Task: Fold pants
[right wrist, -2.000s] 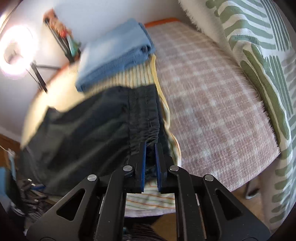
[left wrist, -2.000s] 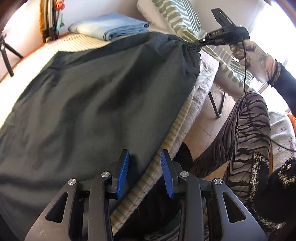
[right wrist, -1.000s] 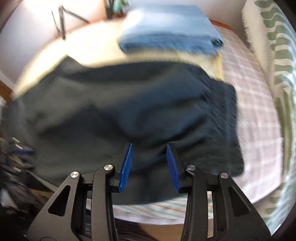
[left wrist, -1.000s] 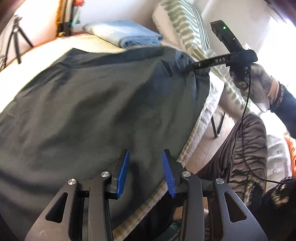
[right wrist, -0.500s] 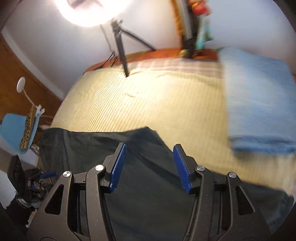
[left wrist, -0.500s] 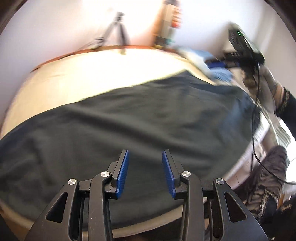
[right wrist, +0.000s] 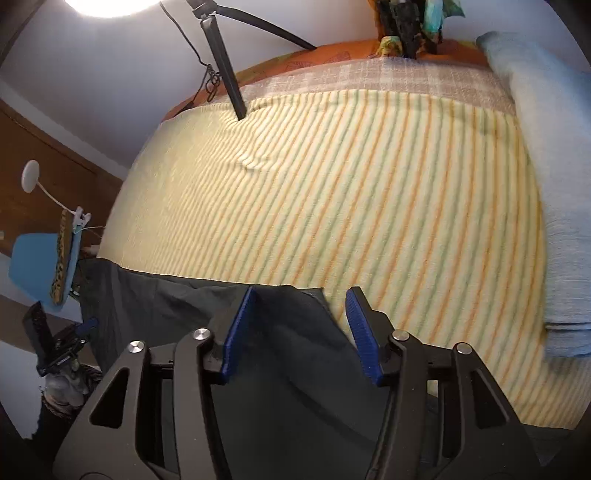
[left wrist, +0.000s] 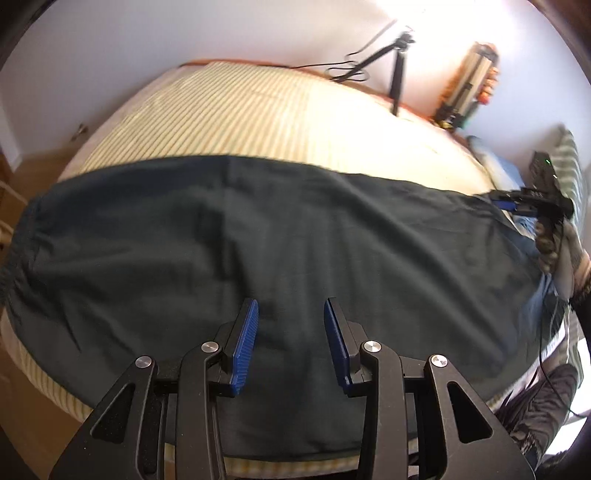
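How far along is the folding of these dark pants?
Done: the pants lie spread as one long dark band across the striped bedcover. In hand: nothing; the left gripper and right gripper are both open above the cloth. Left: the pants remain long, so shorter folds look undone.

I count one pair of dark pants [left wrist: 258, 236] spread on one bed with one striped yellow cover [right wrist: 332, 184], plus one folded blue blanket [right wrist: 554, 166] at the far right edge. Two grippers, mine: the left gripper [left wrist: 291, 334] and the right gripper [right wrist: 301, 328], each with two blue pads, four in all. One tripod [right wrist: 221, 59], one bright ring light [right wrist: 107, 5] at the top edge, one blue chair [right wrist: 35, 264] off to the side, and one green-patterned pillow [left wrist: 574, 173] half visible in the left view.
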Available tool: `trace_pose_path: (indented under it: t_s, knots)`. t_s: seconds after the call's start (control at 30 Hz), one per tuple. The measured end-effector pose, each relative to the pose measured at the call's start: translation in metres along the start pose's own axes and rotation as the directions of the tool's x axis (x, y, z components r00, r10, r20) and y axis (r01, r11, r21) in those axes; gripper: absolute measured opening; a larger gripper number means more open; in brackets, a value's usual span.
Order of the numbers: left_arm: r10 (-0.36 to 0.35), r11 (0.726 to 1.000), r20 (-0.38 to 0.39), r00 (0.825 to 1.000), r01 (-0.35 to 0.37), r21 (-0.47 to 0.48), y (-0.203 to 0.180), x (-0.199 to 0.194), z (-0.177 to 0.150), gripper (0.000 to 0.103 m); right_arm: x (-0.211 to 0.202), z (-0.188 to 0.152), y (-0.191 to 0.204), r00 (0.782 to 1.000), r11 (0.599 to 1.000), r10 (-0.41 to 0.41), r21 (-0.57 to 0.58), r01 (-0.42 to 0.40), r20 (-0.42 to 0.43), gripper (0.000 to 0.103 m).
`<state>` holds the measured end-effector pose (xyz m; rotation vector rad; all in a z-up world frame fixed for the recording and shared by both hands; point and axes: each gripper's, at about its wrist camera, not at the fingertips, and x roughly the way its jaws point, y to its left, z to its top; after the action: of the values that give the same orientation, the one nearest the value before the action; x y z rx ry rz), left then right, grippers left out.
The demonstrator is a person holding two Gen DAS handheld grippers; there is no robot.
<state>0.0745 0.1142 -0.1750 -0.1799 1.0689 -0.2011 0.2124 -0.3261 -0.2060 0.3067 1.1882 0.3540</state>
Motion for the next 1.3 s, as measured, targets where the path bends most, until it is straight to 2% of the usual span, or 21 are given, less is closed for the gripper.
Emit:
trace_pose_path:
  t_s: [0.03, 0.07, 0.23, 0.33, 0.43, 0.5, 0.57, 0.63, 0.7, 0.83, 0.93, 1.0, 1.1, 1.2, 1.3]
  knots:
    - [0.000, 1.000, -0.003, 1.000, 0.000, -0.009, 0.002, 0.001, -0.001, 0.035, 0.002, -0.001, 0.002, 1.000, 1.000, 0.015, -0.004, -0.015, -0.007, 0.029]
    - [0.001, 1.000, -0.007, 1.000, -0.002, -0.014, 0.005, 0.003, -0.002, 0.035, 0.003, -0.001, 0.005, 1.000, 1.000, 0.012, -0.012, -0.012, -0.012, 0.012]
    - [0.000, 1.000, -0.003, 1.000, 0.000, -0.008, 0.010, 0.003, -0.002, 0.037, -0.003, 0.001, 0.030, 0.995, 0.987, -0.094, -0.130, 0.098, 0.038, 0.007]
    - [-0.018, 1.000, 0.006, 1.000, 0.018, -0.020, 0.012, 0.004, -0.001, 0.040, 0.003, 0.010, 0.030, 0.985, 0.977, -0.167, -0.128, 0.173, 0.052, 0.007]
    - [0.009, 0.999, 0.019, 1.000, -0.008, -0.038, 0.018, -0.002, -0.001, 0.040, 0.013, 0.010, 0.031, 0.981, 0.972, -0.192, -0.135, 0.191, 0.009, 0.010]
    - [0.025, 0.998, 0.041, 0.999, -0.022, -0.064, 0.023, -0.010, -0.003, 0.040, 0.010, 0.009, 0.034, 0.977, 0.968, -0.212, -0.134, 0.213, 0.025, 0.021]
    - [0.023, 0.993, 0.067, 0.998, -0.015, -0.116, 0.036, -0.021, -0.005, 0.041, 0.001, 0.006, 0.039, 0.974, 0.965, -0.219, -0.135, 0.224, 0.049, 0.027]
    - [0.033, 0.986, 0.091, 0.995, -0.017, -0.165, 0.051, -0.033, -0.008, 0.051, -0.013, 0.003, 0.050, 0.971, 0.962, -0.220, -0.143, 0.232, 0.092, 0.036]
    - [0.044, 0.976, 0.112, 0.993, -0.019, -0.219, 0.068, -0.046, -0.012, 0.055, -0.027, -0.003, 0.066, 0.973, 0.965, -0.192, -0.155, 0.210, 0.126, 0.045]
    - [0.036, 0.927, 0.167, 0.985, 0.029, -0.374, 0.114, -0.073, -0.024, 0.055, -0.049, -0.021, 0.100, 0.974, 0.965, -0.147, -0.189, 0.179, 0.173, 0.046]
    - [0.059, 0.877, 0.198, 0.978, 0.044, -0.479, 0.149, -0.089, -0.035, 0.056, -0.060, -0.038, 0.126, 0.975, 0.966, -0.106, -0.211, 0.147, 0.193, 0.049]
    - [0.046, 0.834, 0.214, 0.976, 0.080, -0.546, 0.175, -0.097, -0.042, 0.056, -0.062, -0.049, 0.144, 0.975, 0.963, -0.086, -0.234, 0.133, 0.204, 0.051]
    - [0.009, 0.764, 0.224, 0.975, 0.138, -0.630, 0.205, -0.097, -0.052, 0.056, -0.067, -0.067, 0.170, 0.975, 0.961, -0.041, -0.258, 0.098, 0.218, 0.052]
    - [-0.031, 0.706, 0.234, 0.972, 0.187, -0.683, 0.223, -0.088, -0.055, 0.056, -0.067, -0.082, 0.189, 0.976, 0.960, -0.010, -0.271, 0.071, 0.217, 0.052]
    - [-0.056, 0.660, 0.239, 0.970, 0.215, -0.720, 0.230, -0.077, -0.059, 0.056, -0.066, -0.094, 0.202, 0.977, 0.958, 0.001, -0.281, 0.061, 0.214, 0.052]
